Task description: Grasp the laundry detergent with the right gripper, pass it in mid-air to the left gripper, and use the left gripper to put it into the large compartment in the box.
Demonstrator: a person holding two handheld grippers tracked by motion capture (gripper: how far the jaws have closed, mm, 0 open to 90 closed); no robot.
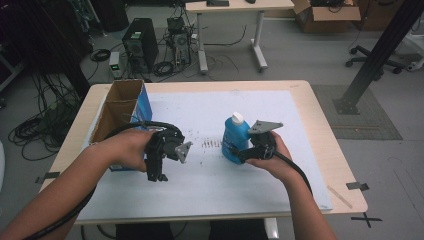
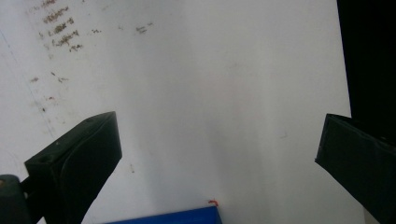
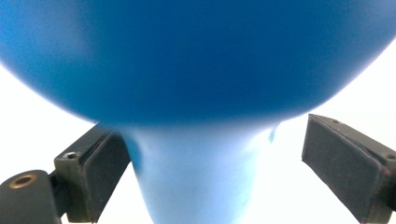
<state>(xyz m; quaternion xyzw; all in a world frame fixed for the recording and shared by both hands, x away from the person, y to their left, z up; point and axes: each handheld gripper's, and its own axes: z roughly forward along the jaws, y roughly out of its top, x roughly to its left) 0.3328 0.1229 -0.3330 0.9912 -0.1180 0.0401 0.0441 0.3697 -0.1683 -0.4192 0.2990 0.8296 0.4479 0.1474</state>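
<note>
A blue bottle (image 1: pixel 235 142) with a white cap (image 1: pixel 238 118) stands upright on the white mat (image 1: pixel 210 190), right of the table's middle. The right gripper (image 1: pixel 236 154) reaches it from the right, low on its body. In the right gripper view the bottle (image 3: pixel 196 70) sits between the jaws; the left pad looks to touch its pale neck-like part, while the right pad stands clear, so the jaws are still apart and not clamped.

The left gripper (image 1: pixel 156 176) points down at bare mat left of the bottle, jaws wide apart with nothing between them (image 2: pixel 219 154).

A box (image 1: pixel 120 107) with blue sides stands open at the far left, just behind the left hand (image 1: pixel 127 147); its blue edge (image 2: pixel 177 217) shows at the bottom of the left gripper view. Dark scuffs (image 1: pixel 210 143) mark the mat between the grippers. Nothing lies between the bottle and the box except the left gripper.
</note>
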